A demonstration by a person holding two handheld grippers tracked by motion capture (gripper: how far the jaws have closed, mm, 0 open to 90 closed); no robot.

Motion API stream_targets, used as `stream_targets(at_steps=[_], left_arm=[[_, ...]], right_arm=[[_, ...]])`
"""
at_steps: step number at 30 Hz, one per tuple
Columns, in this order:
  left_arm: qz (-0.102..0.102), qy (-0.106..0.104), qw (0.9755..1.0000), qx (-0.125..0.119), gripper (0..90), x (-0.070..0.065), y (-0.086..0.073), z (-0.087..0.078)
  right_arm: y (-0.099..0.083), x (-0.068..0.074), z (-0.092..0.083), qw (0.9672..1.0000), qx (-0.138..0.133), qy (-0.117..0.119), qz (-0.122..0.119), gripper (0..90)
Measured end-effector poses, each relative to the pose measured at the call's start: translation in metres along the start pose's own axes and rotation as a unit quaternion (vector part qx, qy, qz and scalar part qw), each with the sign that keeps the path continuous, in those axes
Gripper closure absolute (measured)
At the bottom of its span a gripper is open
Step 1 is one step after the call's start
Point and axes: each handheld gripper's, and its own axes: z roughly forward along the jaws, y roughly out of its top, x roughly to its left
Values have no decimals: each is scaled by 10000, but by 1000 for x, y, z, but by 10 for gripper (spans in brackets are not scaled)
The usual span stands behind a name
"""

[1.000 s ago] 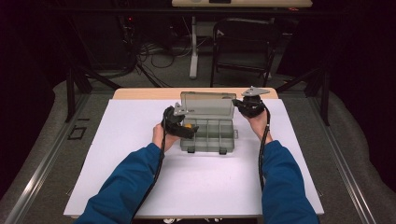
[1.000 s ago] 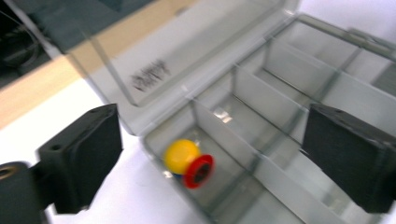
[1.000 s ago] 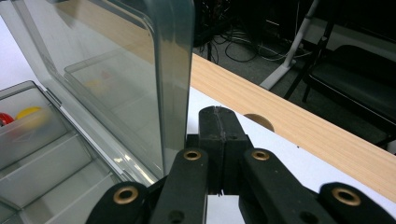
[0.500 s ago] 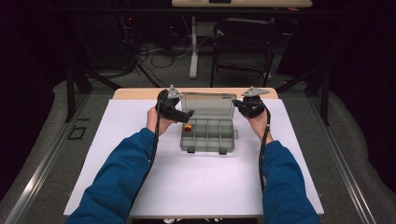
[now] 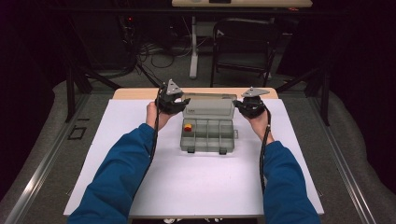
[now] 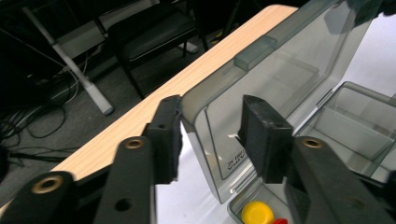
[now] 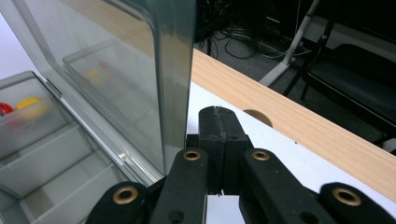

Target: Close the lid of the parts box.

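Jaws of the left gripper point(image 6: 210, 135) stand on either side of the upright lid point(image 6: 280, 79) of a grey compartment box point(image 5: 208, 134), at the lid's near corner edge; they have just been closing, and a gap is visible between each pad and the lid wall, so no pressing contact can be confirmed. Jaws of the right gripper point(image 7: 218, 149) are closed together with nothing between them, and they sit just beside the lid's other side edge point(image 7: 175, 70); whether they touch that edge cannot be determined. In the high view the left gripper point(image 5: 172, 101) is at the lid's left end and the right gripper point(image 5: 248, 106) is at its right end, each held in one of the person's hands, with blue sleeves point(image 5: 116, 177) coming in from the bottom. The box rests on a white sheet point(image 5: 196, 186) that covers the tabletop point(image 5: 135, 93), towards the far side, with its lid raised along the far edge. The tray holds several compartments; the far-left one contains a small yellow and red object point(image 5: 187, 127), seen also in the left gripper view as a yellow rounded piece point(image 6: 257, 212) with a red part beside it. Two latches point(image 5: 190, 150) show on the near wall of the box. A dark chair point(image 5: 243, 42) stands on the floor beyond the tabletop.
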Motion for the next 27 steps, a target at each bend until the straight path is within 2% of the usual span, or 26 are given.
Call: stream_targets(at_steps=[2,5,9,11,16,19,23,27], left_arm=[[-43,-30,10000,-45,648,1,-1,0],[-57,-21,10000,-70,670,1,-1,0],[-53,-53,9999,-78,680,2,-2,-1],[-86,-60,9999,-91,684,2,-2,-1],[-104,-80,9999,-99,689,3,-2,-1],[-78,-85,9999,-82,693,3,-2,-2],[-73,-36,10000,-33,704,2,-2,-2],[-70,-58,10000,-24,706,3,-2,-3]], right_arm=[[0,-1,0,10000,31,-25,24,881],[0,-3,-5,9999,51,-80,68,797],[3,-8,-20,9999,135,-86,32,641],[5,-10,-29,9998,152,-106,-12,601],[14,-9,-44,9991,318,179,-231,543],[21,-4,-47,9985,316,284,-333,535],[33,3,-46,9985,228,337,-377,586],[45,10,-40,9991,143,244,-318,665]])
